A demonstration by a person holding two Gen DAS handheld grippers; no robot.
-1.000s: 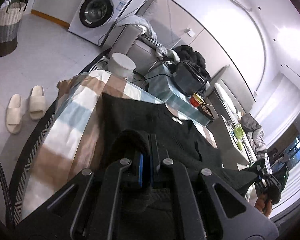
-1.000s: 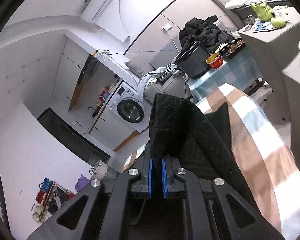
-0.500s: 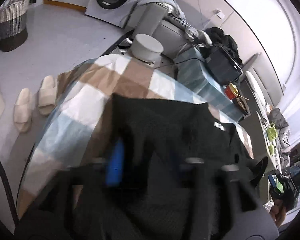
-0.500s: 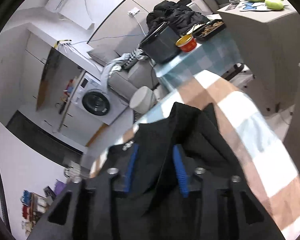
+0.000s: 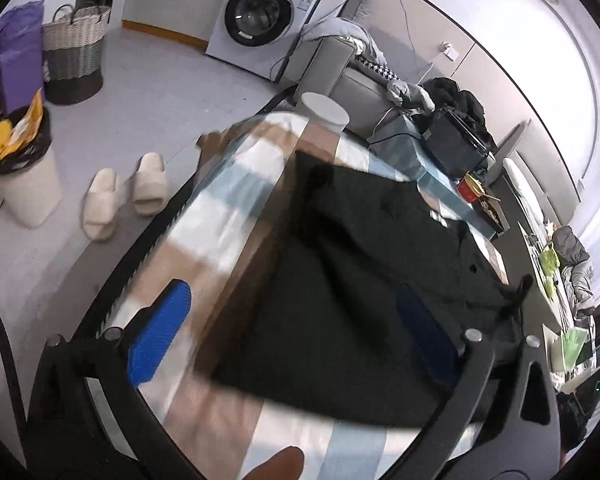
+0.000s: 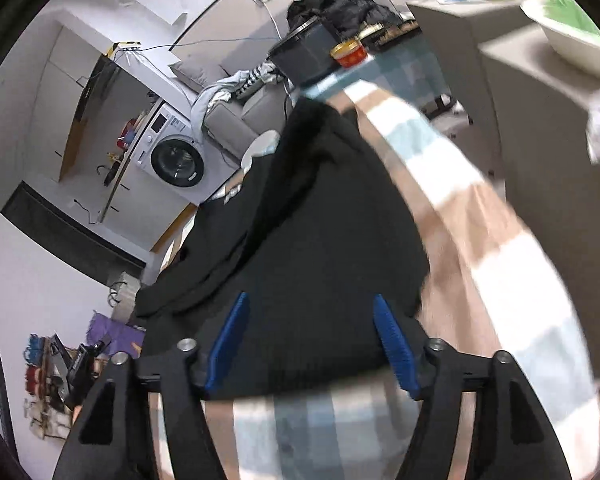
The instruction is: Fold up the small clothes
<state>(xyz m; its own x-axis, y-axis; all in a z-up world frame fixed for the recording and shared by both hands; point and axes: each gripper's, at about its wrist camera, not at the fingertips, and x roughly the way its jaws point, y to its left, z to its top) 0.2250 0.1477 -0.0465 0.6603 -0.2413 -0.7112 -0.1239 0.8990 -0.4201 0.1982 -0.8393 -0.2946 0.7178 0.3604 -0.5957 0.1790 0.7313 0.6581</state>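
Checked bench (image 5: 228, 216) under a dark garment (image 5: 340, 280).
Left claw (image 5: 296, 332) and right claw (image 6: 312, 344) are spreading, pinching nothing, garment lying loose between each one's fingers.

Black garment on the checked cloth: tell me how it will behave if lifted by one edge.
The black garment lies flat in soft creases, so it will likely droop. It looks thin, probably light. On the smooth-looking checked cloth, it may slide when pushed.
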